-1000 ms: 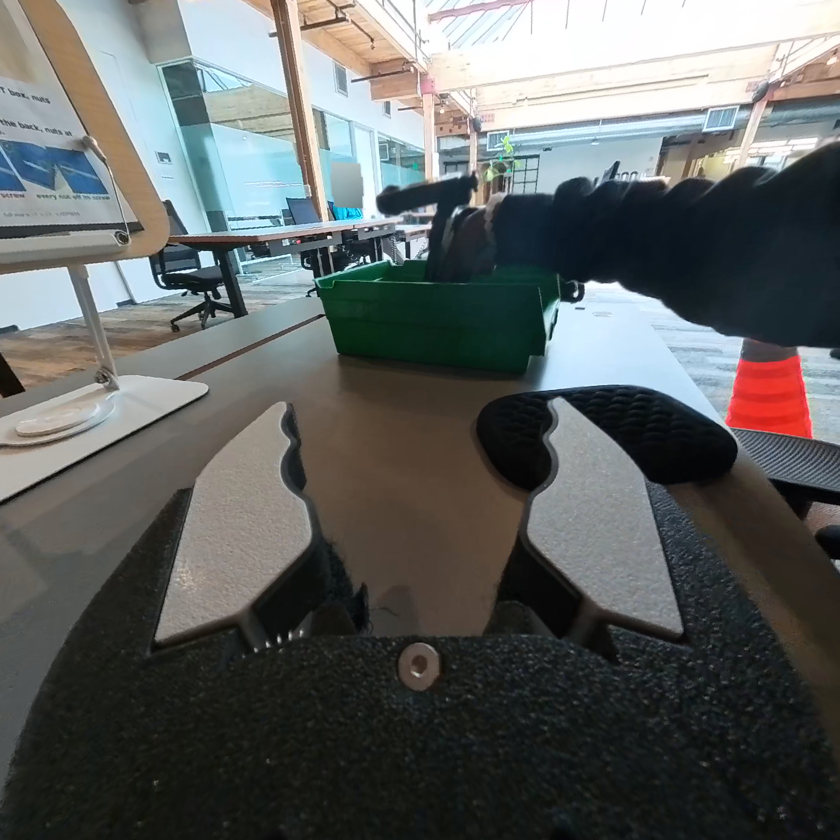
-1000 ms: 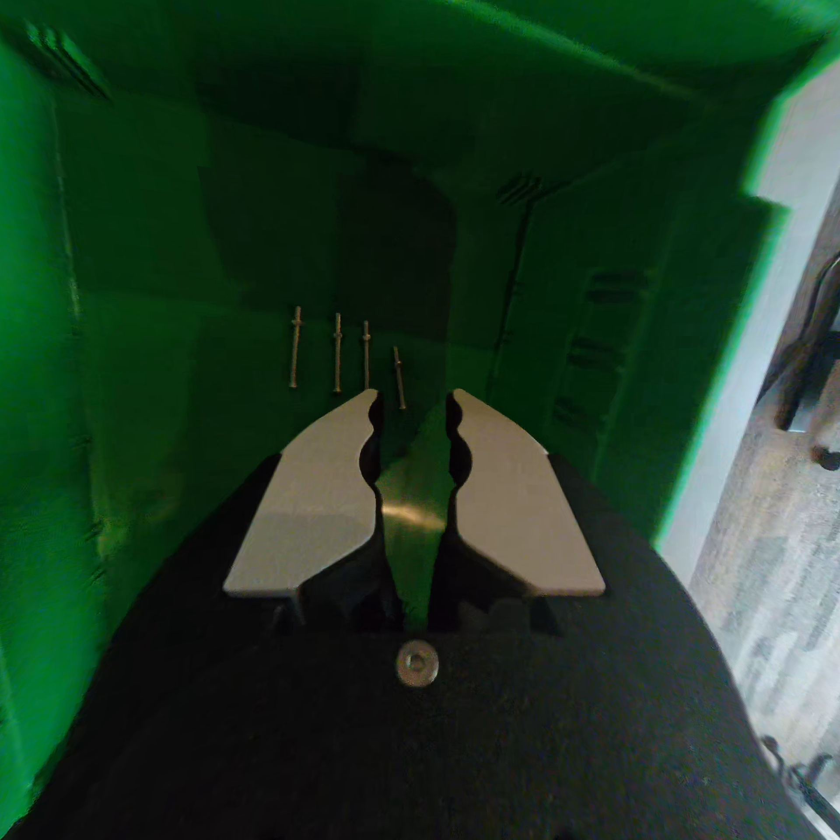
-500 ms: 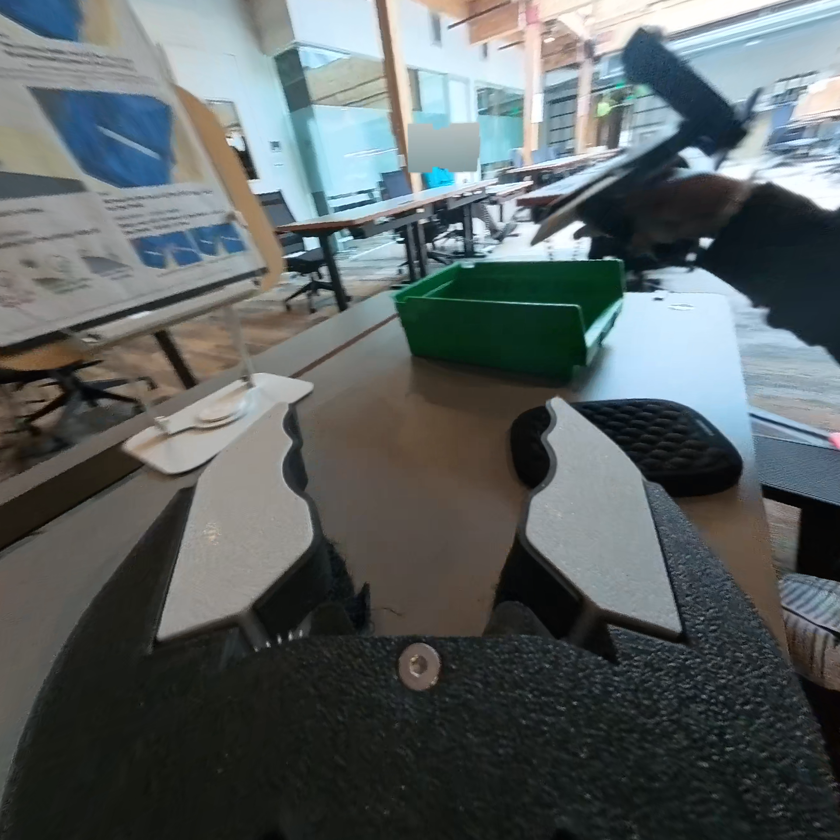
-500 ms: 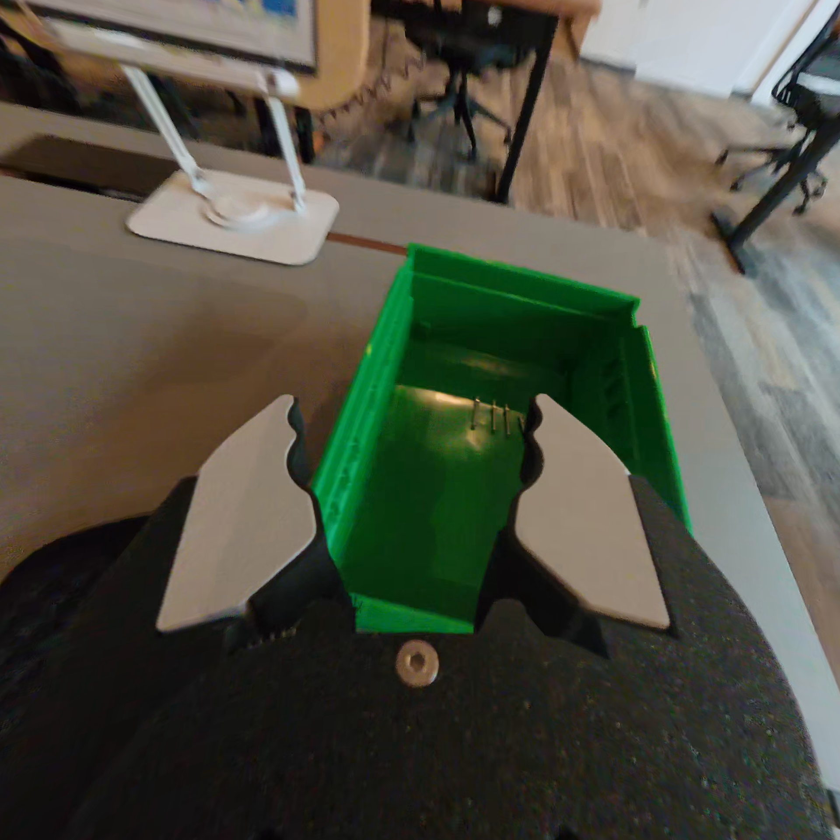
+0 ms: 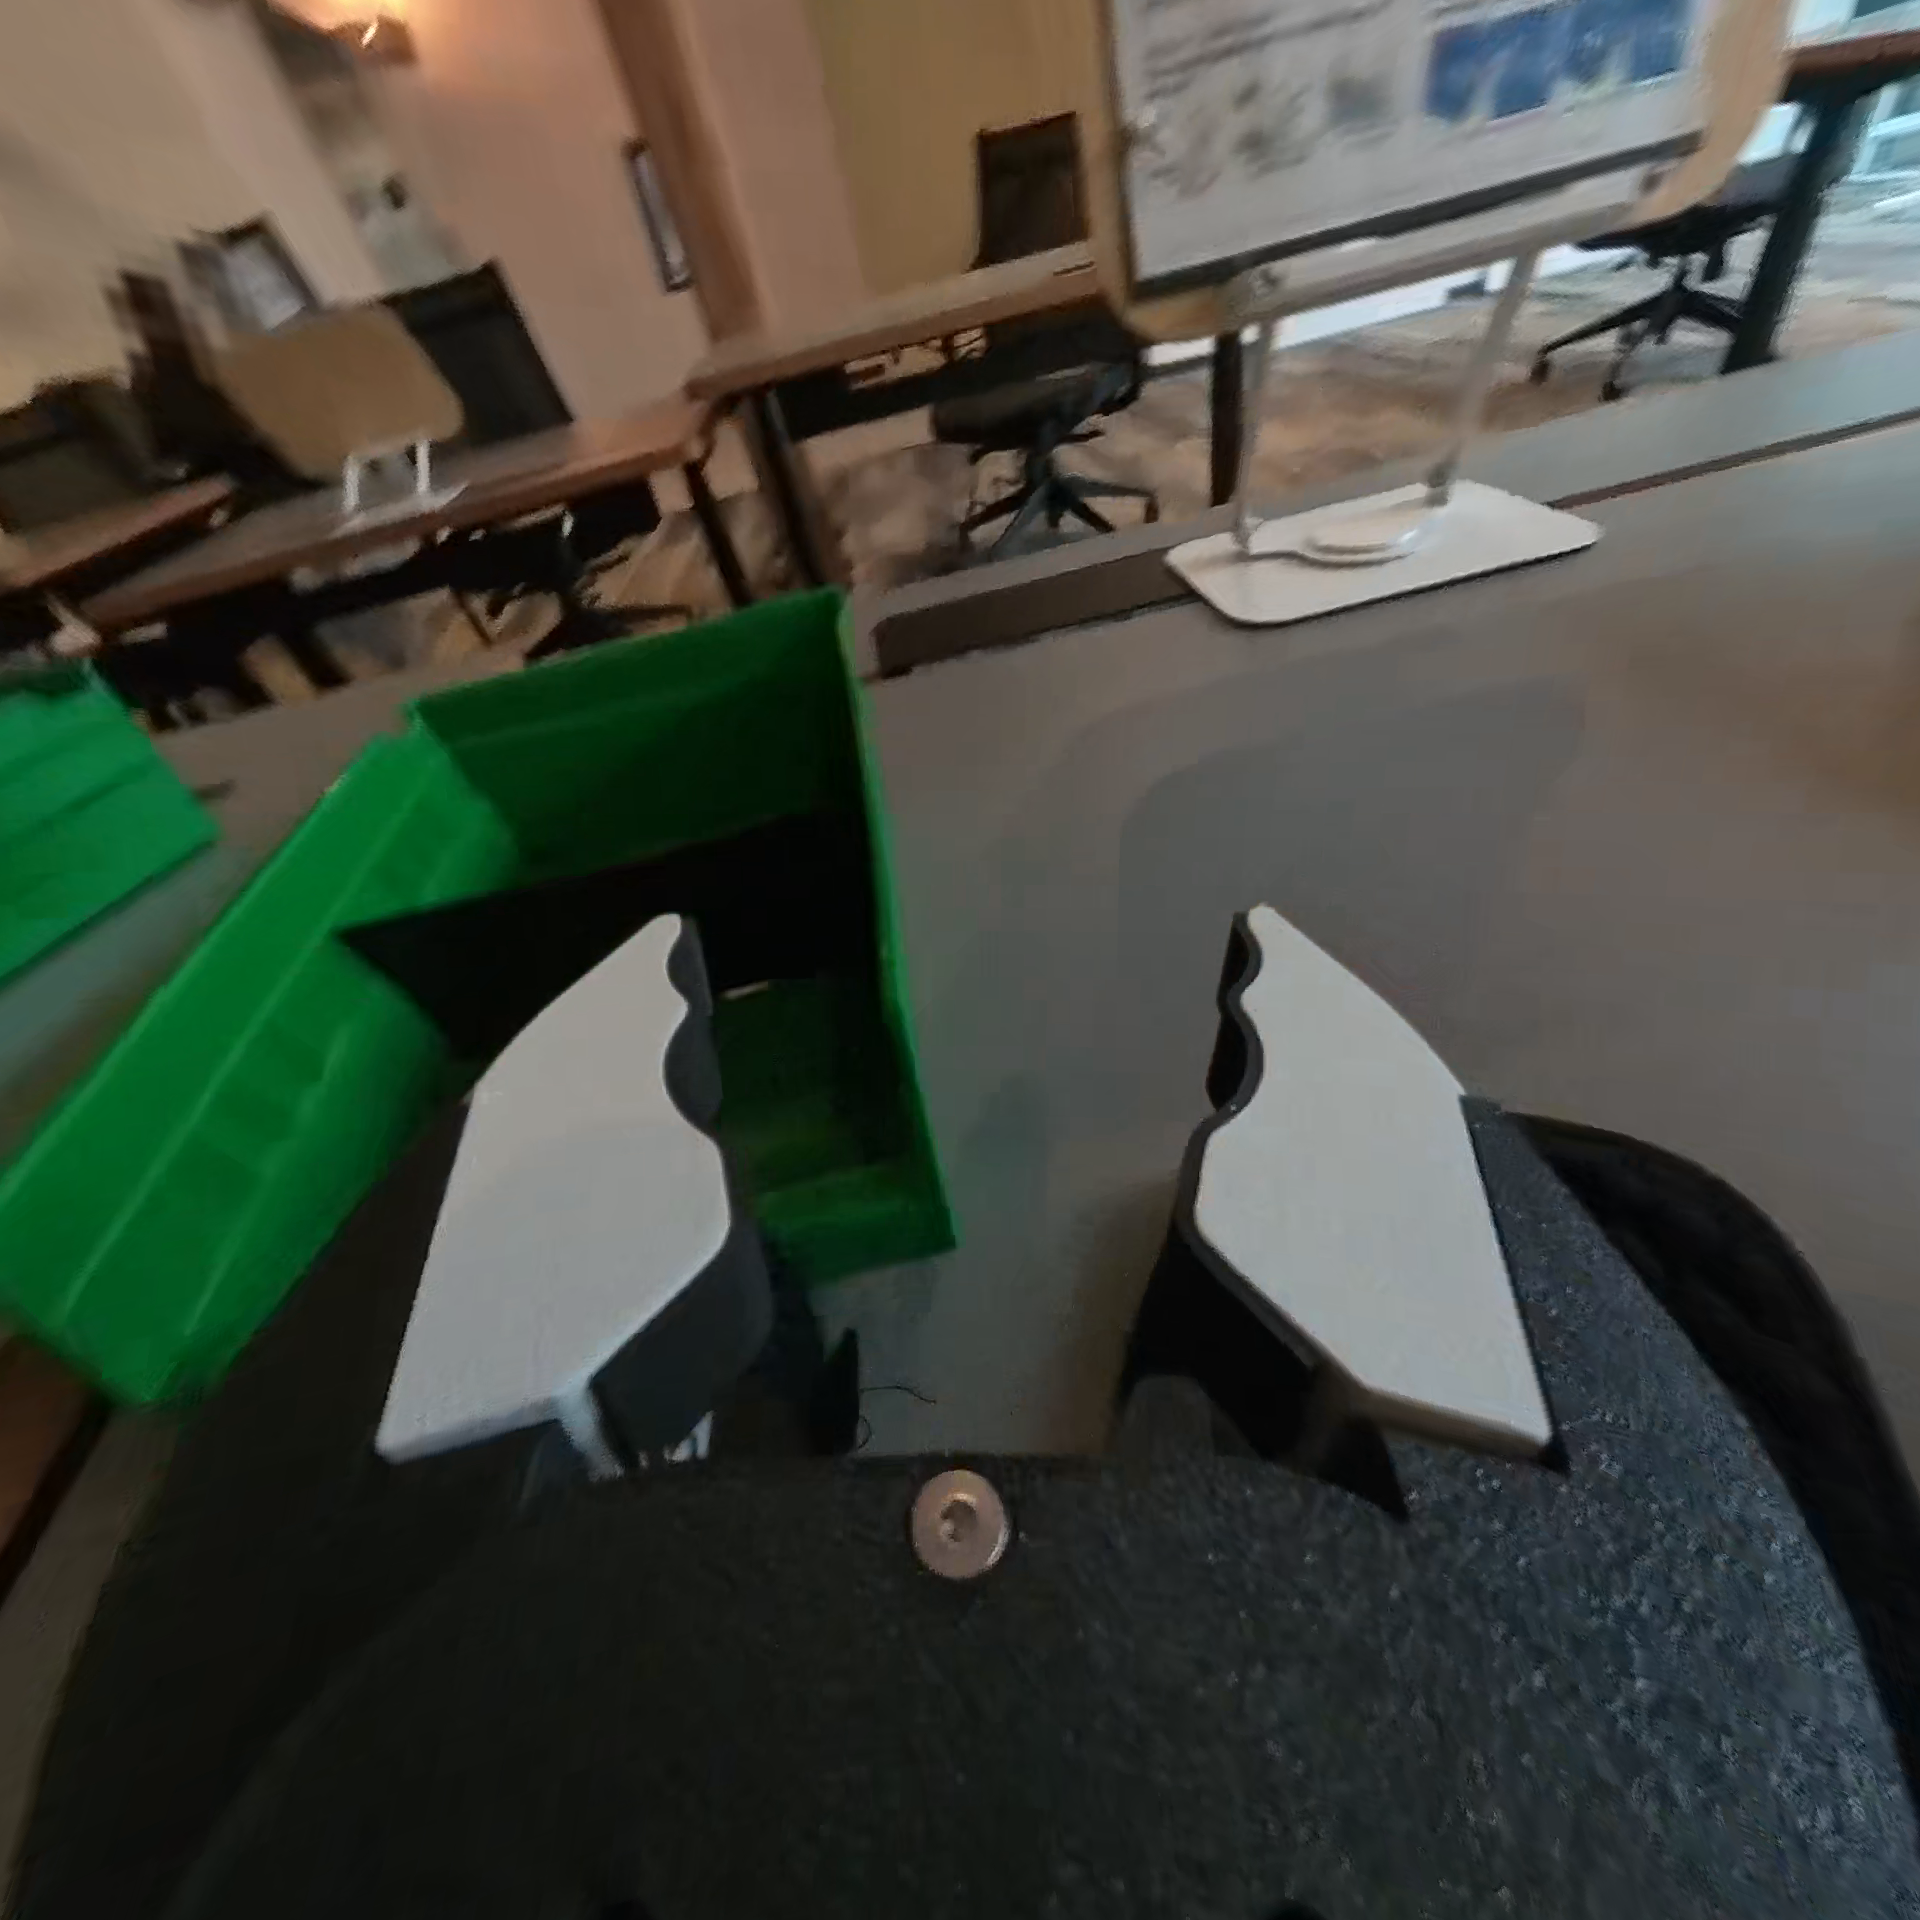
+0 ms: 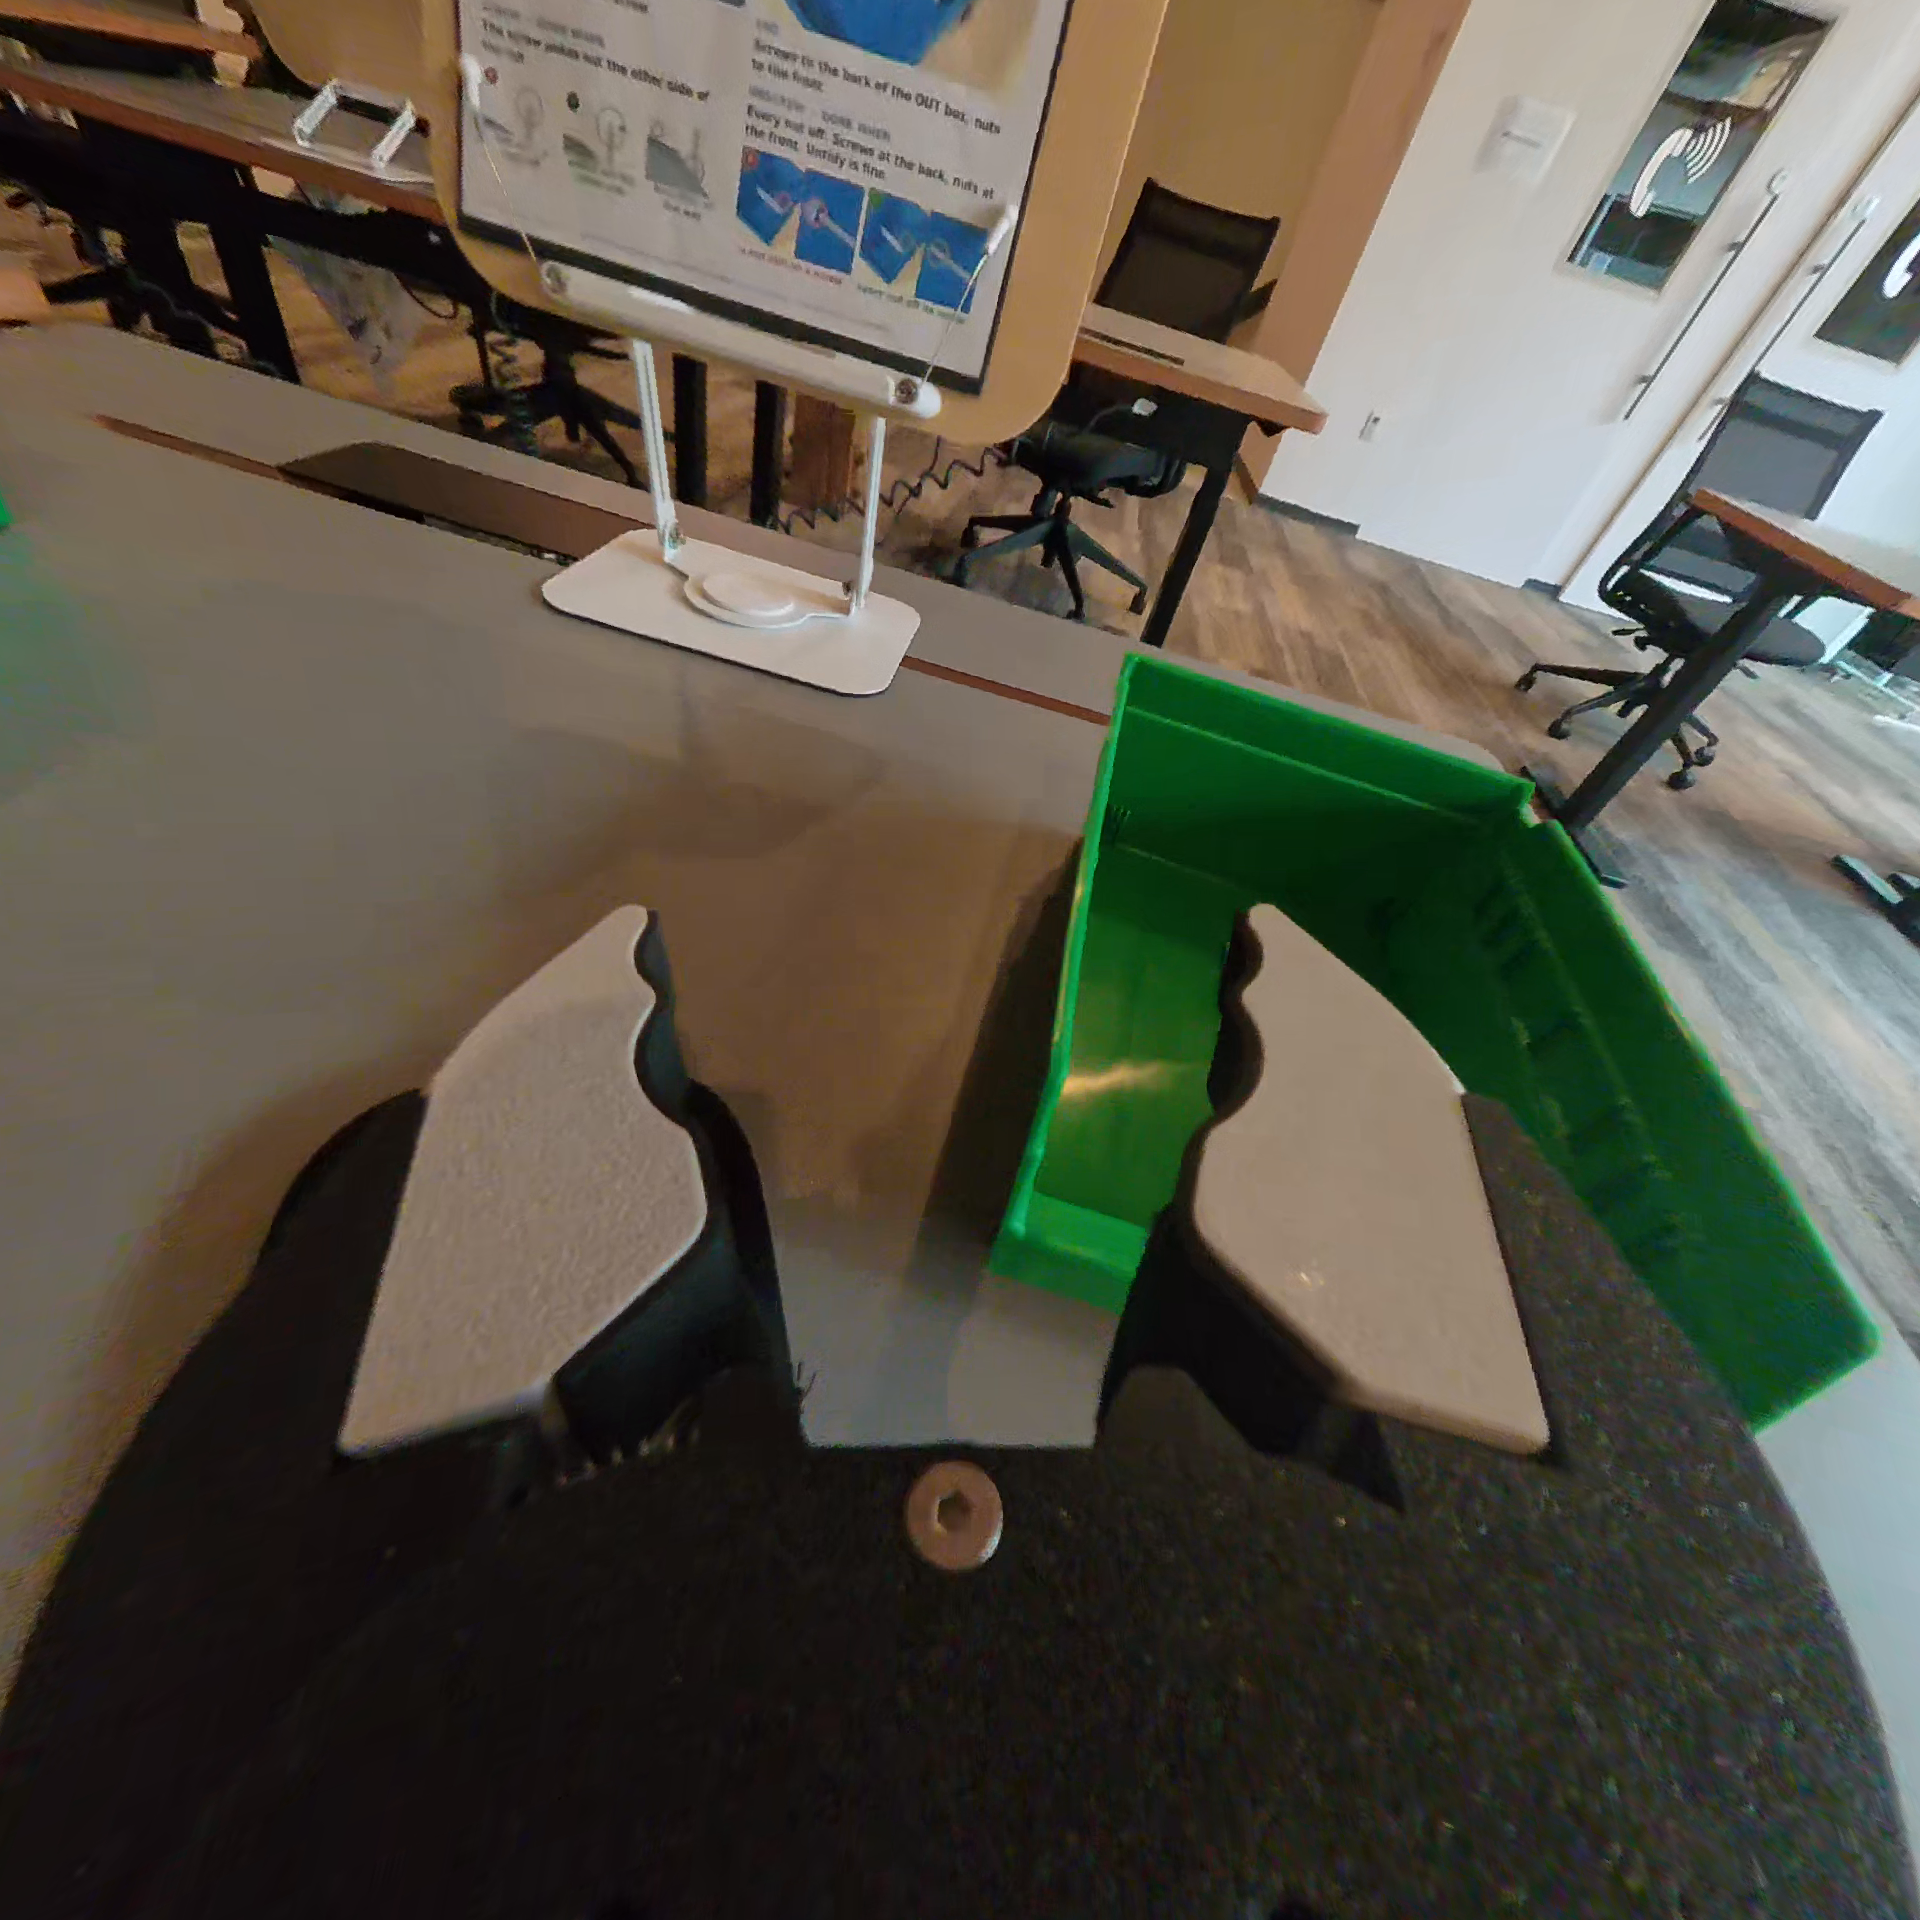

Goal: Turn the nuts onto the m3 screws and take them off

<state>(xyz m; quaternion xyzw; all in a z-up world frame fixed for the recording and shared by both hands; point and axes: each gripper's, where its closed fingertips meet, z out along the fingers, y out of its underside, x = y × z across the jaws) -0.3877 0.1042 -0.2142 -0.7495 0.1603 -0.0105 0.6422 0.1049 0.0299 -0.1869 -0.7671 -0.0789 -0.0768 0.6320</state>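
My left gripper (image 5: pixel 966 920) is open and empty above the grey table (image 5: pixel 1351 779). Its left finger (image 5: pixel 582 1143) overlaps a green bin (image 5: pixel 644 769) whose inside is mostly in dark shadow. My right gripper (image 6: pixel 945 914) is open and empty above the table (image 6: pixel 416 779). Its right finger (image 6: pixel 1340 1164) overlaps another green bin (image 6: pixel 1351 821). The part of that bin's floor that shows is bare. No screws or nuts can be made out in either view.
A white stand holding a printed sheet is at the table's far edge (image 6: pixel 727 613) and also shows in the left wrist view (image 5: pixel 1382 556). A second green bin (image 5: pixel 73 810) sits at the far left. Desks and office chairs stand beyond the table.
My right gripper has come up out of the green bin, opened wide and pulled back; several screws stayed on the bin floor. My left gripper has swung left to a different green bin.
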